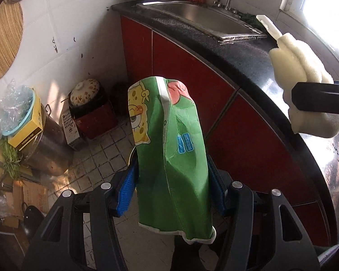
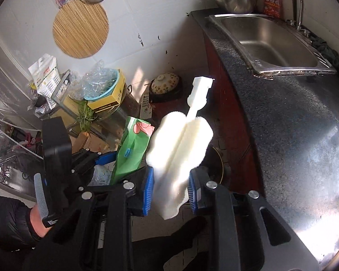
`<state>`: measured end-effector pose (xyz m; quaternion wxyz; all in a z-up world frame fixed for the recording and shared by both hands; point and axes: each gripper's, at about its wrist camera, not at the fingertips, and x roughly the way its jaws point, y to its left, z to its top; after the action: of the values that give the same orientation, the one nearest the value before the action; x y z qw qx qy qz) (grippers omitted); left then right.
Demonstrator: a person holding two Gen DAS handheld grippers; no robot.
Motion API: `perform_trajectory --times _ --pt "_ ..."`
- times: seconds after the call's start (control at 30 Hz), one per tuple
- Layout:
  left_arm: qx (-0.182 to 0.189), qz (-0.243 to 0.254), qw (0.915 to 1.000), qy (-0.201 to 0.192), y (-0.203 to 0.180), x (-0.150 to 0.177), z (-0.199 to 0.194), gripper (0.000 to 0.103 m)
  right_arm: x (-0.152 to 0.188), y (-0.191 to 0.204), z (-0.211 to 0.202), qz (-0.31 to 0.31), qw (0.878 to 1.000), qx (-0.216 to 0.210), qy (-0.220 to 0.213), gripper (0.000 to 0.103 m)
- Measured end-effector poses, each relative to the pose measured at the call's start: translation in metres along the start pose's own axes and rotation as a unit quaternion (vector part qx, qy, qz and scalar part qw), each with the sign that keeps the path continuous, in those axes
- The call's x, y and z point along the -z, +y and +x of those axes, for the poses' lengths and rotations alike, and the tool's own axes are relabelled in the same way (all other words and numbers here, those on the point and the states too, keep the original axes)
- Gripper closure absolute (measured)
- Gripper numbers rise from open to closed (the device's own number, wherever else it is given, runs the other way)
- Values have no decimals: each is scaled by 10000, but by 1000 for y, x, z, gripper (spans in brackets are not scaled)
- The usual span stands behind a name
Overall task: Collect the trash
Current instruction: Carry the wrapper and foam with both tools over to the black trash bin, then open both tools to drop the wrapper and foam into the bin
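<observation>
Two trash items held off the surface edge: left gripper (image 1: pixel 171 187) clamped on green snack bag (image 1: pixel 169 140), right gripper (image 2: pixel 170 192) clamped on white sponge brush (image 2: pixel 180 144), likely bin-bound.

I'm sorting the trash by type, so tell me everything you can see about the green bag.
The green bag is a crumpled, empty-looking snack wrapper of thin glossy film, printed with a yellow cartoon sponge face, a red shape near the top, a small blue label and a white seam down its middle. It stands roughly upright, held in the air over the tiled floor beside the red cabinets. The left gripper is shut on its lower half, blue pads pressing both sides; nothing else touches it.
</observation>
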<state>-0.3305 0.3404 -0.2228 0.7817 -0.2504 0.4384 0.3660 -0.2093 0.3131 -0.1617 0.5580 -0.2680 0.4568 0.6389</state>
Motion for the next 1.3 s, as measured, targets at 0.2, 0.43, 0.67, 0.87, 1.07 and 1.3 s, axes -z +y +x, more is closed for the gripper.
perform_trajectory --times 0.2,0.43,0.67,0.87,1.07,1.3 --pt "159 -212 9989 381 16 16 57 47 3 -6 74 -78 9977 106 670 76" --pt "331 -347 9965 685 25 23 95 46 4 -23 125 198 9941 104 1062 74" --pt "382 -477 9947 822 33 23 108 44 -1 -30 144 137 9926 155 1193 70" --pt "460 -492 9940 857 36 23 110 28 -9 -35 144 249 9938 96 1079 29" --pt "378 -551 9936 908 43 24 109 28 -9 -30 138 218 9935 13 1114 29" --pt "262 -559 9945 851 38 25 86 24 -11 -26 106 257 9954 -25 926 28"
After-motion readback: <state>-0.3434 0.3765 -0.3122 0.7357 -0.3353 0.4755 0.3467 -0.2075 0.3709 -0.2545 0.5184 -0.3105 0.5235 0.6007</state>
